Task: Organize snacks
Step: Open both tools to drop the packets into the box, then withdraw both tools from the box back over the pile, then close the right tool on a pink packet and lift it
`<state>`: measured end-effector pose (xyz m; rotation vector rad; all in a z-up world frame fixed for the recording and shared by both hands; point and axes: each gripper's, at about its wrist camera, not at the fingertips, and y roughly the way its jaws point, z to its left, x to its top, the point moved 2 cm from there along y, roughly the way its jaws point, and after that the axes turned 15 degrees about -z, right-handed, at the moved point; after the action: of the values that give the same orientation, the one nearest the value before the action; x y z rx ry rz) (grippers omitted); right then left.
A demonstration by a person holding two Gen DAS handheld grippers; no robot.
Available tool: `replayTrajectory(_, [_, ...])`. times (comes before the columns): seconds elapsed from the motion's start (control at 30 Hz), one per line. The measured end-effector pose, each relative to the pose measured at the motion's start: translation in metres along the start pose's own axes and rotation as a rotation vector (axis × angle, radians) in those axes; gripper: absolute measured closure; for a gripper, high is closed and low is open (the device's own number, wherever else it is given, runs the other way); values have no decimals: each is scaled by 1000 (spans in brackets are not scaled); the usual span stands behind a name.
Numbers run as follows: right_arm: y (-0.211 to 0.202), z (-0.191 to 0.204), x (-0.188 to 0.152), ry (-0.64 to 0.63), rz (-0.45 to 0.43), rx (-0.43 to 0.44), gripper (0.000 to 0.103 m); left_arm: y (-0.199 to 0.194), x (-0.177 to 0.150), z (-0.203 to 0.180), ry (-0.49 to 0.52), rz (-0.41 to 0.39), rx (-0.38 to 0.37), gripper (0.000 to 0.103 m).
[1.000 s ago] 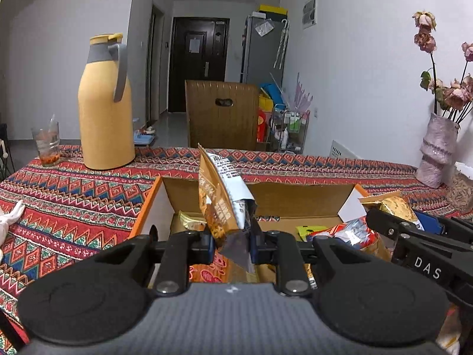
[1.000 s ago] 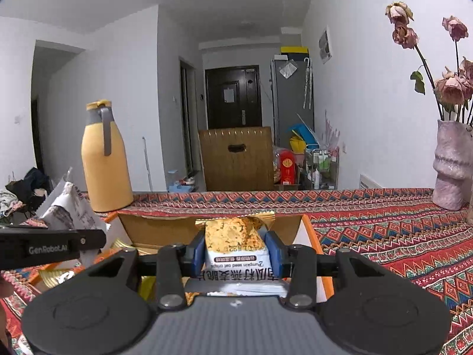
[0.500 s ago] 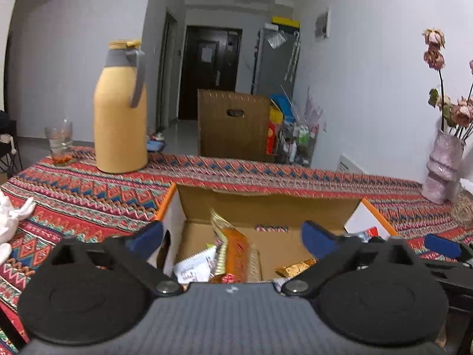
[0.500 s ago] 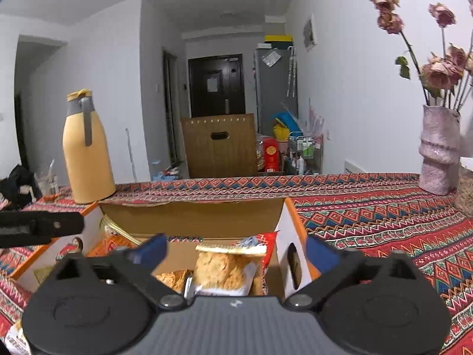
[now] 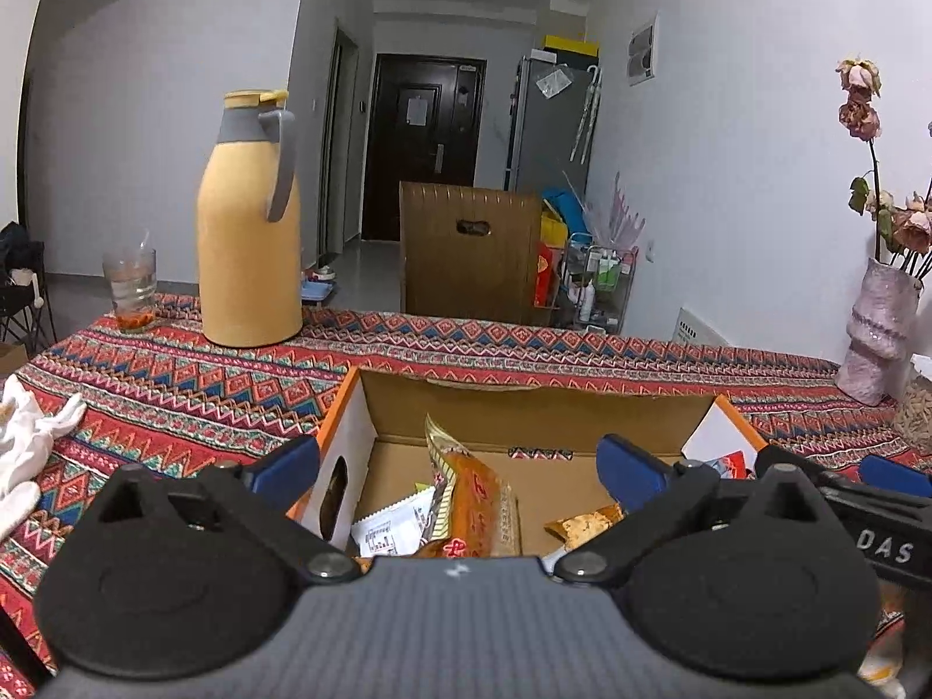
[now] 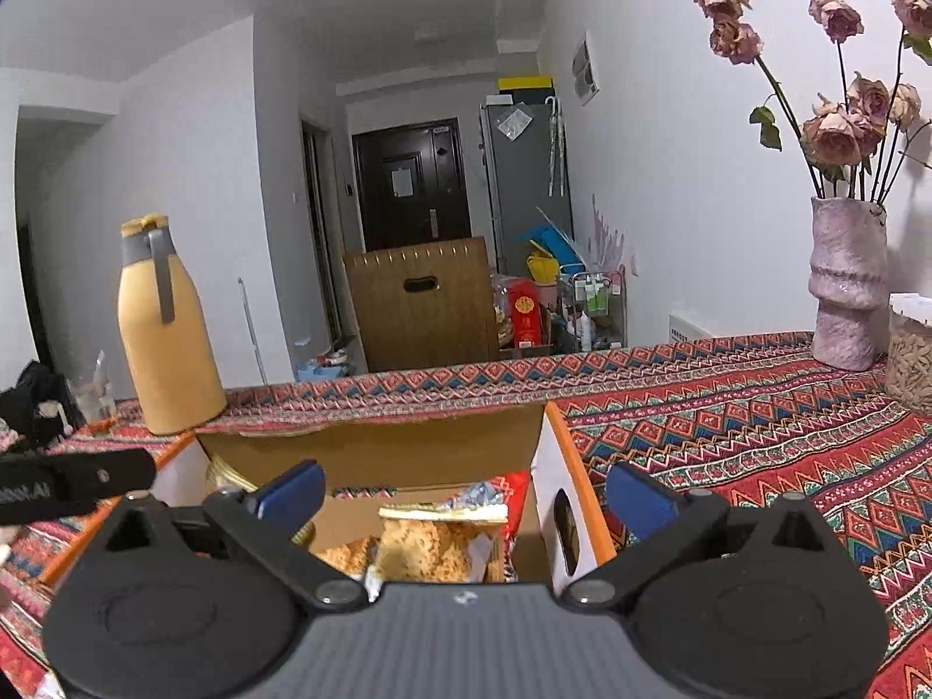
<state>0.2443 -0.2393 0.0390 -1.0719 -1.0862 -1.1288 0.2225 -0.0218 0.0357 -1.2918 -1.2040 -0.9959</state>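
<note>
Cardboard box (image 5: 524,408) is sitting on the patterned tablecloth (image 5: 175,396), holding the snack packets (image 5: 472,501). Left gripper (image 5: 460,466) is hovering over its near edge, jaws spread wide, gripping nothing. Right gripper (image 6: 466,489) is hovering likewise over an oat-crisp packet (image 6: 431,542), jaws apart, empty.

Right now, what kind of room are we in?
Most likely someone's home, in a dining area. There's a table with a patterned cloth, a yellow thermos jug, a vase of dried roses, and a fridge down the hallway.
</note>
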Motion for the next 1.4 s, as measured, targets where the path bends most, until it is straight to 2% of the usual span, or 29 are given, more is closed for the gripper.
replayTrajectory(0.13, [-15, 1, 9, -8, -14, 2, 0, -9, 6, -1, -2, 2, 3, 0])
replayTrajectory(0.33, [-37, -2, 5, -11, 18, 6, 0, -27, 7, 4, 3, 19, 8, 0])
replayTrajectory(0.8, [-79, -26, -50, -99, 239, 5, 0, -68, -42, 28, 59, 160, 17, 0])
replayTrajectory(1.1, [-67, -32, -78, -154, 367, 21, 0, -75, -80, 42, 43, 211, 23, 0])
replayTrajectory(1.4, [-52, -36, -85, -95, 412, 24, 0, -76, -84, 45, 7, 197, 15, 0])
